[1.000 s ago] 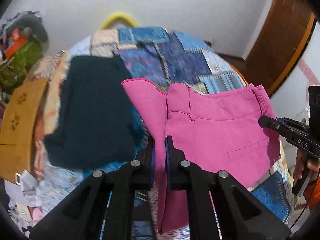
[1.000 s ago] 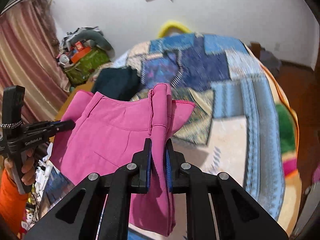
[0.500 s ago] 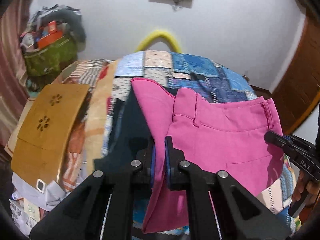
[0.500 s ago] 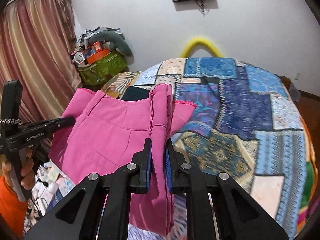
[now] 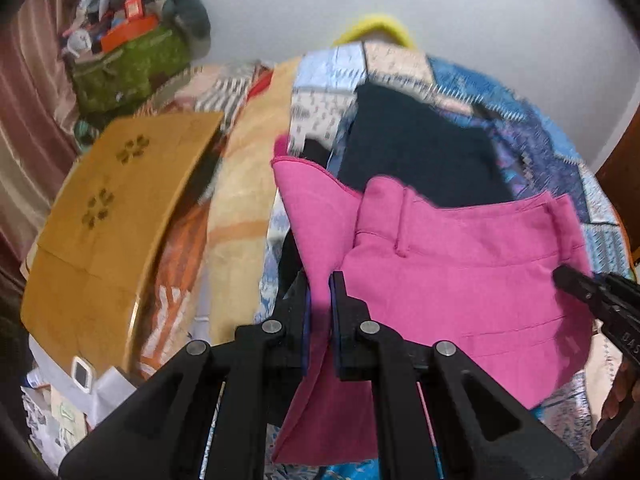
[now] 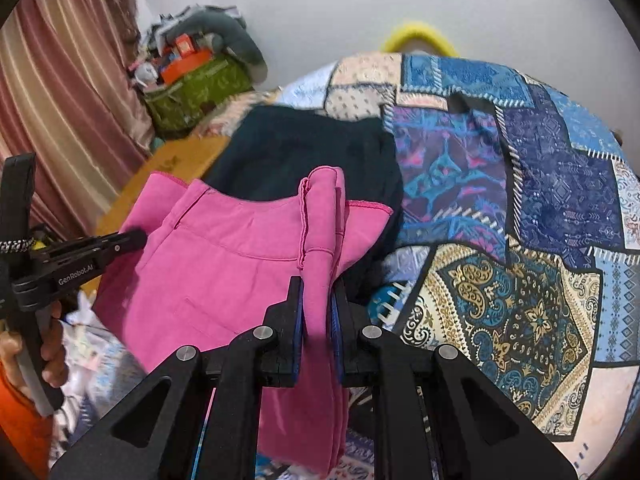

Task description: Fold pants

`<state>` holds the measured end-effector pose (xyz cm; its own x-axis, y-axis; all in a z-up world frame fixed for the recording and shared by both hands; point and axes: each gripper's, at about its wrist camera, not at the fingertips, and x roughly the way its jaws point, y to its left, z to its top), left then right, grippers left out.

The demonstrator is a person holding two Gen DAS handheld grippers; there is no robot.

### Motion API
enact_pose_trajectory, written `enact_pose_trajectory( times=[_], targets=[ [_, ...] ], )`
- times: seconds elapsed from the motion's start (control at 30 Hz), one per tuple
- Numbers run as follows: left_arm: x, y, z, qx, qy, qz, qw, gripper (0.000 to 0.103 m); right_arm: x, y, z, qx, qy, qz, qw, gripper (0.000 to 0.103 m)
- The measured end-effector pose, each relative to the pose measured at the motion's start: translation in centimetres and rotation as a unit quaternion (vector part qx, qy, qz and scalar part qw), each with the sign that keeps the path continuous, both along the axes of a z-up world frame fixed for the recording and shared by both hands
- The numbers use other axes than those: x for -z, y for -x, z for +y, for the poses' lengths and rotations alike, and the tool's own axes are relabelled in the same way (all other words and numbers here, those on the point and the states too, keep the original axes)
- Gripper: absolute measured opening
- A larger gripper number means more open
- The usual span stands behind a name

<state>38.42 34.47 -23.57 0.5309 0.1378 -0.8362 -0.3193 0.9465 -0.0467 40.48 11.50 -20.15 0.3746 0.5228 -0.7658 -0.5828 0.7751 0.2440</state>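
Observation:
The pink pants point(image 5: 460, 272) hang folded in the air above the patchwork bed, held by both grippers. My left gripper point(image 5: 319, 292) is shut on one end of the pink fabric. My right gripper point(image 6: 317, 300) is shut on the other end, on a bunched fold of the pants point(image 6: 224, 280). Each gripper shows in the other's view: the right one at the right edge point(image 5: 576, 284), the left one at the left edge point(image 6: 128, 240). The lower part of the pants hangs behind the fingers.
A dark folded garment point(image 6: 304, 152) lies on the patchwork bedspread point(image 6: 540, 200) behind the pants. A brown board point(image 5: 108, 216) lies left of the bed. A green bag with clutter point(image 6: 196, 92) stands by the curtain. A yellow hoop point(image 6: 420, 36) leans on the white wall.
Both grippers have carried the pink pants across the bed while staying shut on them. The dark garment now shows behind the pants, and the views have swung.

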Motion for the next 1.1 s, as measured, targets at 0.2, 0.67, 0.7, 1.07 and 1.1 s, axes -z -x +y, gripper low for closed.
enact_pose_trajectory(
  times=[0.2, 0.67, 0.7, 1.07, 1.1],
  targets=[
    [1.8, 0.5, 1.4, -0.018, 0.035, -0.004, 0.9992, 0.014, 0.2, 0.3, -0.5, 0.002, 0.022, -0.002, 1.0, 0.025],
    [-7.0, 8.6, -2.7, 0.008, -0.009, -0.052, 0.9986, 0.03, -7.7, 6.7, -4.2, 0.002, -0.007, -0.085, 0.996, 0.031],
    [-8.3, 9.7, -3.2, 0.012, -0.015, -0.066, 0.9976, 0.03, -9.1, 7.8, -4.7, 0.0, -0.017, -0.1, 0.995, 0.031],
    [-22.1, 23.9, -11.7, 0.053, -0.099, -0.245, 0.963, 0.03, -20.0, 19.4, -9.0, -0.021, -0.114, -0.234, 0.965, 0.031],
    [-22.7, 24.8, -12.1, 0.055, -0.102, -0.255, 0.96, 0.03, -20.6, 20.4, -9.4, -0.022, -0.121, -0.243, 0.962, 0.031]
  ],
)
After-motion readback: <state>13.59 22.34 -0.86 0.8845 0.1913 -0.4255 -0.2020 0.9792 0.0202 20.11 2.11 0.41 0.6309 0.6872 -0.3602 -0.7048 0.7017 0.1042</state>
